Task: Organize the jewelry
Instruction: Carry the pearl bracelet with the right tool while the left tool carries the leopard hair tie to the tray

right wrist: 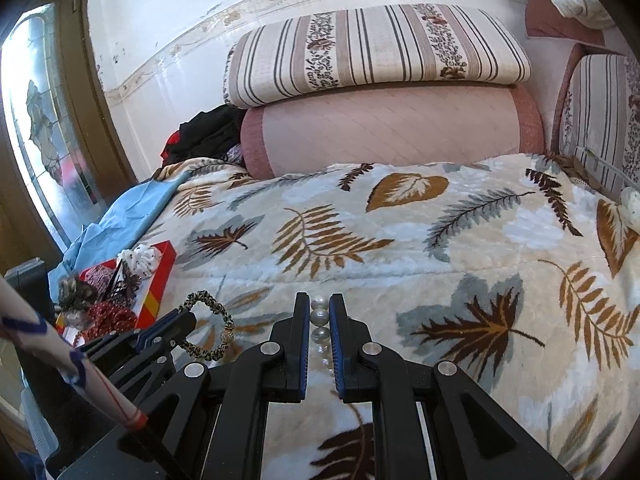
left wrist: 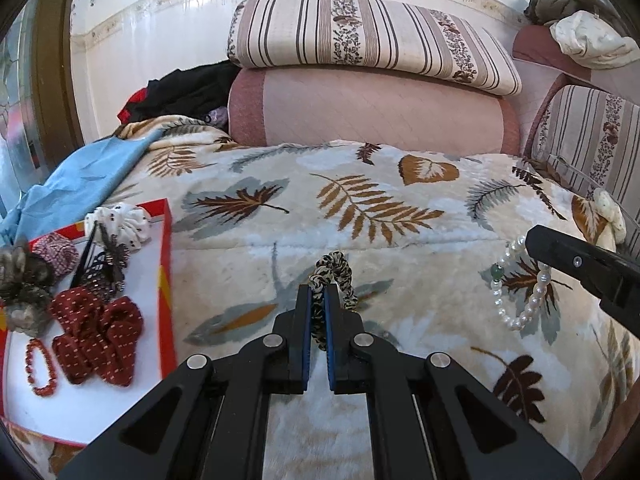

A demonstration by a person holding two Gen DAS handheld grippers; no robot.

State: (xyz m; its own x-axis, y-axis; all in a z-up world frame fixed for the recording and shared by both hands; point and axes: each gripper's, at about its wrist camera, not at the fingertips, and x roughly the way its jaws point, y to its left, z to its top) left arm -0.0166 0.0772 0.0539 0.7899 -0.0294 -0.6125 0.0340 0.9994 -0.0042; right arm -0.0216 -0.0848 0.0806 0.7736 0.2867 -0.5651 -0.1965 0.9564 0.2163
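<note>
My left gripper [left wrist: 318,290] is shut on a black-and-beige braided hair tie [left wrist: 334,276], held just above the leaf-patterned blanket; it also shows in the right wrist view [right wrist: 208,326]. My right gripper [right wrist: 319,300] is shut on a white pearl bracelet [right wrist: 319,316]; in the left wrist view the bracelet [left wrist: 520,280] hangs from the right gripper's fingers [left wrist: 560,254] and carries one green bead. A red-rimmed white tray [left wrist: 166,264] at the left holds red scrunchies [left wrist: 96,336], a red bead bracelet [left wrist: 40,368], a white scrunchie and dark hair pieces.
The leaf-patterned blanket [left wrist: 360,208] covers the bed. A pink bolster [left wrist: 368,108] and a striped pillow [left wrist: 360,36] lie at the back. Blue cloth [left wrist: 80,184] and dark clothes lie at the far left. A white scrunchie [left wrist: 610,212] sits at the right edge.
</note>
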